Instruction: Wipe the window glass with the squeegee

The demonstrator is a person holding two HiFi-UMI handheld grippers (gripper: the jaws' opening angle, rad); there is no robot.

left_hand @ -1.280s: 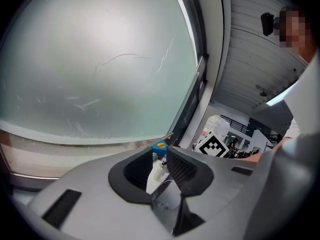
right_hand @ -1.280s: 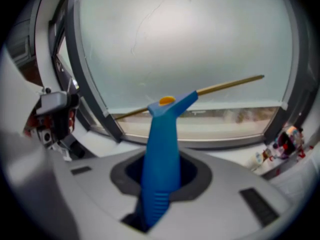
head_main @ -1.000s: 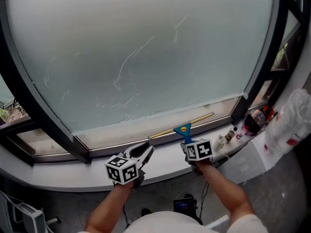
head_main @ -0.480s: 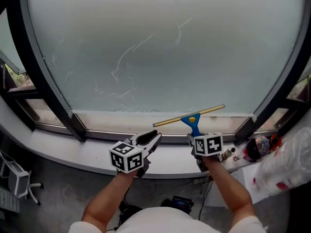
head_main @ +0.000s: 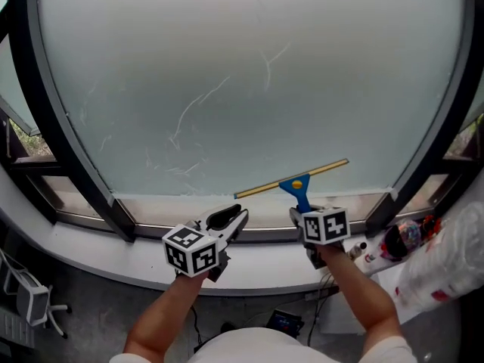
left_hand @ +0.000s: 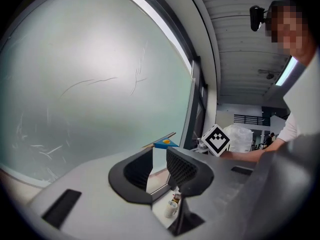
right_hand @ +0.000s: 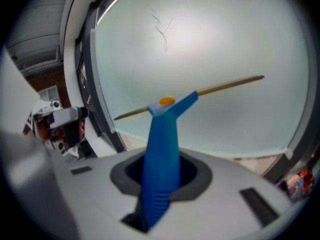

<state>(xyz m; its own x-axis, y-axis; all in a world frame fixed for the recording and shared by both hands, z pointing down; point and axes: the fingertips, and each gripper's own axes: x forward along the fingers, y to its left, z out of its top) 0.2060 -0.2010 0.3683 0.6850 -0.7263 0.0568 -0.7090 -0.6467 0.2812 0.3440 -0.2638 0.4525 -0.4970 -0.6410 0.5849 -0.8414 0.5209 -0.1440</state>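
Note:
A squeegee (head_main: 296,181) with a blue handle and a long brass-coloured blade stands up from my right gripper (head_main: 302,213), which is shut on the handle. Its blade slants across the lowest part of the frosted window glass (head_main: 249,74); whether it touches the glass I cannot tell. In the right gripper view the handle (right_hand: 162,154) rises from between the jaws of the right gripper (right_hand: 161,180), with the blade (right_hand: 220,86) against the pane. My left gripper (head_main: 233,219) hovers over the sill to the left, open and holding nothing. In the left gripper view, the squeegee (left_hand: 162,143) shows beyond the left gripper (left_hand: 159,166).
Thin curved streaks (head_main: 193,100) mark the glass. Black frame bars (head_main: 76,134) flank the pane on both sides. On the white sill (head_main: 128,252) at the right stand small bottles (head_main: 361,249), a colourful object (head_main: 401,237) and a white plastic bag (head_main: 454,255).
Both grippers have risen and moved toward the window. The squeegee blade has come up from over the sill to the bottom of the glass. The left gripper stays open.

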